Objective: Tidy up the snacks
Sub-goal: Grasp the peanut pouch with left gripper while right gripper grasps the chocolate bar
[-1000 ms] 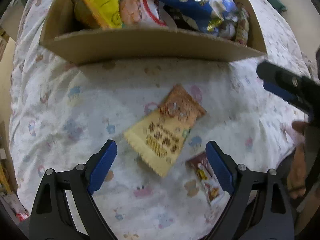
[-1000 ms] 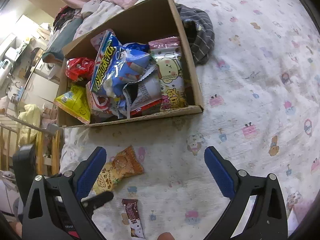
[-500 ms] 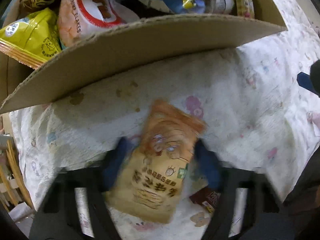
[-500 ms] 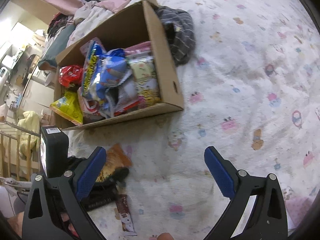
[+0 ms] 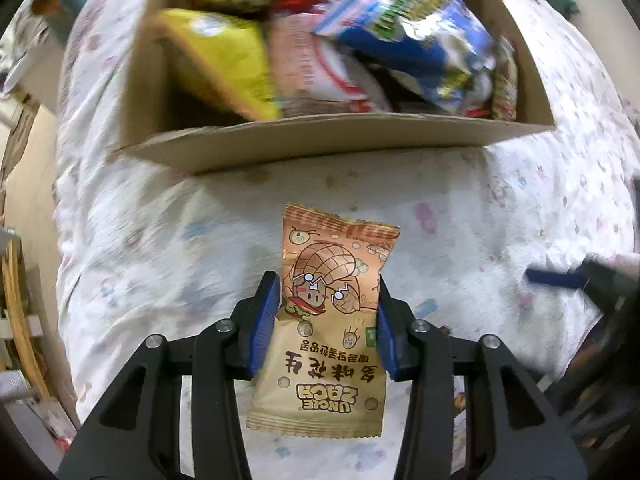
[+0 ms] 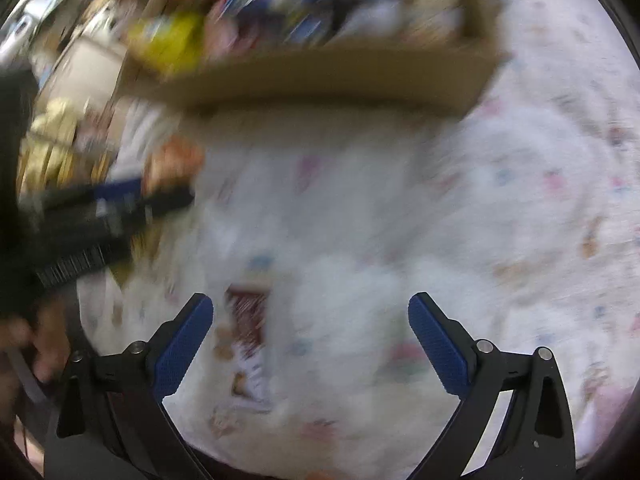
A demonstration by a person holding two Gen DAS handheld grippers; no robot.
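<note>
A: Left gripper (image 5: 326,326) clamped on the orange peanut packet (image 5: 330,320), blue fingers (image 5: 262,324) pressing its two long edges. Just been closing, packet between them. Lifted clear of the bed sheet (image 5: 168,240), hanging just short of the cardboard box (image 5: 320,144), below its near wall.

B: And the right gripper (image 6: 310,344)?

A: Fingers wide apart, nothing between them. Pointing down at the sheet, well short of the box, with the dark snack bar (image 6: 250,344) lying flat close to the left-hand finger. Very blurred view, so no telling how near the bar really is.

B: Risks from here?

A: Probably a soft, air-filled packet, gripped at mid-height only. Could slide or swing out on the way over the box wall. Too low a carry, and the bottom seam catches the cardboard rim.

B: Room inside the box?

A: Crowded. Yellow bag (image 5: 224,60) and blue bag (image 5: 412,36) heaped against the near wall, others behind. A drop on top of that pile could slide back out over the rim.

B: Anything else?

A: Both grippers working short of the same near wall, near one another. Could bump, or knock the bar off the bed edge.
</note>
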